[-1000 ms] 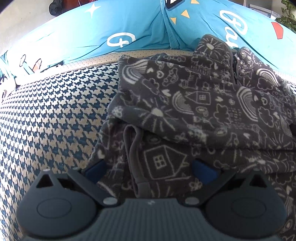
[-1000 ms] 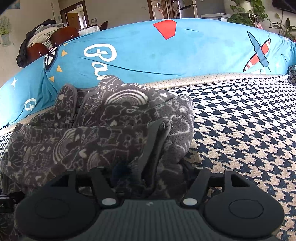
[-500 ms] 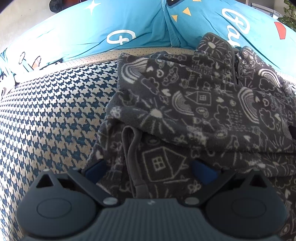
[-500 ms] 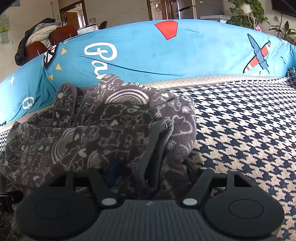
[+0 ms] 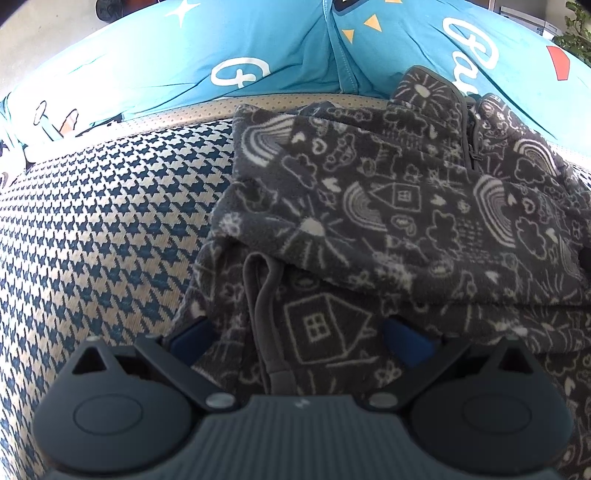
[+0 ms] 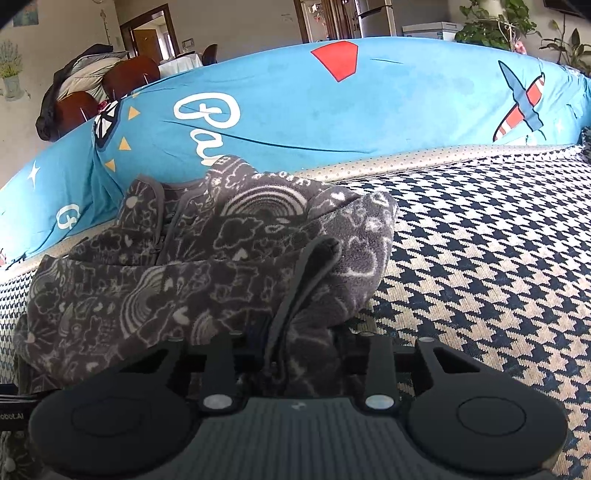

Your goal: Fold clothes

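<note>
Between the jaws of the left gripper [image 5: 301,338] lies the near edge of a grey fleece jacket [image 5: 399,221] printed with white houses, rainbows and clouds. These jaws stand wide: the two blue pads [image 5: 190,338] sit at either side of the cloth, with a printed house and a grey ribbed hem band [image 5: 264,314] in the gap. The pads rest against the fabric without visibly pinching it. Beyond the jaws the jacket is doubled over, an upper layer folded across the lower one, and its zipped collar stands at the far end against a blue cushion [image 5: 258,48] with white lettering. To the left of the jaws is bare houndstooth cover [image 5: 92,221], dark blue on cream.

The right gripper [image 6: 295,345] has its jaws closing, now narrow, with a bunched fold of the same jacket [image 6: 229,251] between them. The fingers are mostly buried in the cloth, so it is hard to tell whether the pads already press on it. A ribbed cuff or hem band [image 6: 314,266] rises straight ahead of the jaws, out of the gap. The bulk of the jacket spreads ahead and to the left of these jaws; to their right the houndstooth cover [image 6: 480,258] lies bare. Past the jacket runs the long blue cushion [image 6: 369,110], with a red shape and an aeroplane on it. Behind it are chairs [image 6: 110,85] draped with a coat, and houseplants [image 6: 498,22].
</note>
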Motion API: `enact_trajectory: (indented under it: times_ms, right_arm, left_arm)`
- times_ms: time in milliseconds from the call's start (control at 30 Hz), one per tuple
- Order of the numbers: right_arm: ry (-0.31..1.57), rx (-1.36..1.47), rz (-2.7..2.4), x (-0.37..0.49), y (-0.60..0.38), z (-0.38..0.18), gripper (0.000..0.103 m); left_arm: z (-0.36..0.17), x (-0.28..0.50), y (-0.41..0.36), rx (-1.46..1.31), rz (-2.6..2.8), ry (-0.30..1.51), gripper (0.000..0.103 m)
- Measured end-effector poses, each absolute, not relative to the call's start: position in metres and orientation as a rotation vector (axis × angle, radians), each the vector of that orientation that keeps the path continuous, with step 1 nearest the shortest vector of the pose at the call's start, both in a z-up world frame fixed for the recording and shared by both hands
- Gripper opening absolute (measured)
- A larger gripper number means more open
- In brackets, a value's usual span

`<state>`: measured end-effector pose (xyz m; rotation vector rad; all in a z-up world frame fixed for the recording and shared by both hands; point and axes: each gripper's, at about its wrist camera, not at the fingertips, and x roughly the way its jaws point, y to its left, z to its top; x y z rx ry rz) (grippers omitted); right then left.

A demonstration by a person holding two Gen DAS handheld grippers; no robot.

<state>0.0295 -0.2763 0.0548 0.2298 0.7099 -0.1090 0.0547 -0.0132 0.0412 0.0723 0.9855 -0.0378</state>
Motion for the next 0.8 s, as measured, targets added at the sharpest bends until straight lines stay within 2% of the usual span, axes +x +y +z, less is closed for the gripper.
enact_trajectory:
  times_ms: [133, 800]
  right_arm:
    - [0.694, 0.229, -0.114, 0.025, -0.273, 0.063, 0.026]
    - [0.567, 0.198, 0.018, 0.024, -0.212, 0.115, 0.025]
  left_arm:
    - [0.044, 0.052, -0.012, 0.076, -0.030, 0.993, 0.103]
    - [0.053, 0.044, -0.005, 0.099, 0.015, 0.987, 0.103]
